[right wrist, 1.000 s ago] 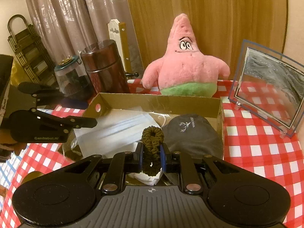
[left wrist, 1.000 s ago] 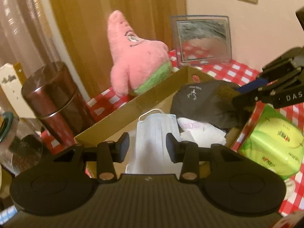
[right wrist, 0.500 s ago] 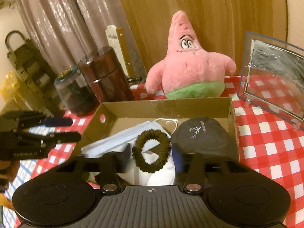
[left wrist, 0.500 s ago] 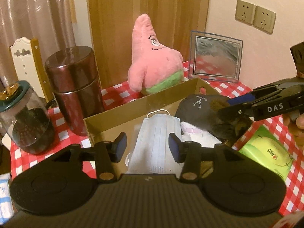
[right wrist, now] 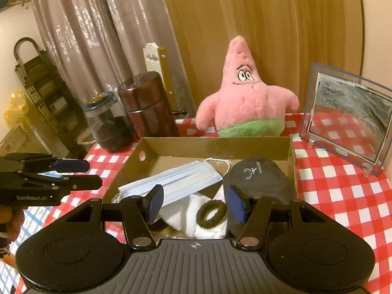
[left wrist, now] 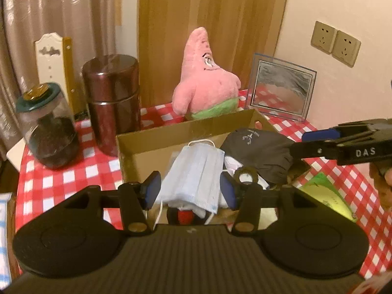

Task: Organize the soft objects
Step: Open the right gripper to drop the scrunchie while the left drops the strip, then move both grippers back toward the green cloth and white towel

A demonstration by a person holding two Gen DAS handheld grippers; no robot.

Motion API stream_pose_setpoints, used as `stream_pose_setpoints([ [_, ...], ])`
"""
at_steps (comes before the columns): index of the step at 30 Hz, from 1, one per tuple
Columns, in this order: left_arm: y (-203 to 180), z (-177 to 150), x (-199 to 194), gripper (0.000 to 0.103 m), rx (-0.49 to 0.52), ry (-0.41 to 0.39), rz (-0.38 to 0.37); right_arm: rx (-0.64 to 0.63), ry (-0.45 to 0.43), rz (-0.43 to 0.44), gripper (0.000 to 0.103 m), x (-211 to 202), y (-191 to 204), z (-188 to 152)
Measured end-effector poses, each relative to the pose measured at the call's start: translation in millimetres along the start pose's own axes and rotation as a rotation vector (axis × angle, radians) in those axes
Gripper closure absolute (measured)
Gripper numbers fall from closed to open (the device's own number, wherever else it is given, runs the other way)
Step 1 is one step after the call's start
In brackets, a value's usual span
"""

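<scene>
An open cardboard box (right wrist: 215, 145) on the checked cloth holds a blue face mask (right wrist: 176, 182), a black cap (right wrist: 259, 178), a white cloth (right wrist: 196, 210) and a dark scrunchie (right wrist: 212, 214) lying on that cloth. My right gripper (right wrist: 194, 202) hovers open just above the scrunchie, apart from it. At the box's near edge my left gripper (left wrist: 189, 191) is opening, with nothing pinched; the mask (left wrist: 196, 171) lies beyond its fingers. A pink starfish plush (right wrist: 245, 103) stands behind the box. Each gripper shows in the other's view: right gripper (left wrist: 299, 143), left gripper (right wrist: 94, 174).
A brown canister (left wrist: 111, 103) and a glass jar (left wrist: 46, 127) stand left of the box. A clear picture frame (left wrist: 281, 90) leans at the back right by the wall. A green tissue pack (left wrist: 325, 196) lies right of the box.
My right gripper opened and let go of the scrunchie, which dropped onto the white cloth in the box. My left gripper rolled level, drew back and widened its jaws.
</scene>
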State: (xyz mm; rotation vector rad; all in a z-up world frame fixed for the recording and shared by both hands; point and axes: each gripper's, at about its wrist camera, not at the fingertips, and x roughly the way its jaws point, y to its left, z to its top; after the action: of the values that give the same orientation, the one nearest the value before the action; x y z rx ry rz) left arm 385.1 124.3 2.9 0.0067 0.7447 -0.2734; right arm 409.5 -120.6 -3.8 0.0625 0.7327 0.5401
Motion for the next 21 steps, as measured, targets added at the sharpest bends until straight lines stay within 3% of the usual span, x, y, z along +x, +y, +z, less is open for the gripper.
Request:
stream_pose_setpoints([
  [13, -43.3, -13.1, -73.6, 0.052, -0.003, -0.012, 0.098, -0.069, -0.013, -0.024, 0.045, -71.6, 33.0, -23.9],
  [21, -76.9, -31.8, -122.1, 0.045, -0.034, -0.045, 0.119, -0.032, -0.026, -0.030, 0.045, -121.3, 41.2, -44.9],
])
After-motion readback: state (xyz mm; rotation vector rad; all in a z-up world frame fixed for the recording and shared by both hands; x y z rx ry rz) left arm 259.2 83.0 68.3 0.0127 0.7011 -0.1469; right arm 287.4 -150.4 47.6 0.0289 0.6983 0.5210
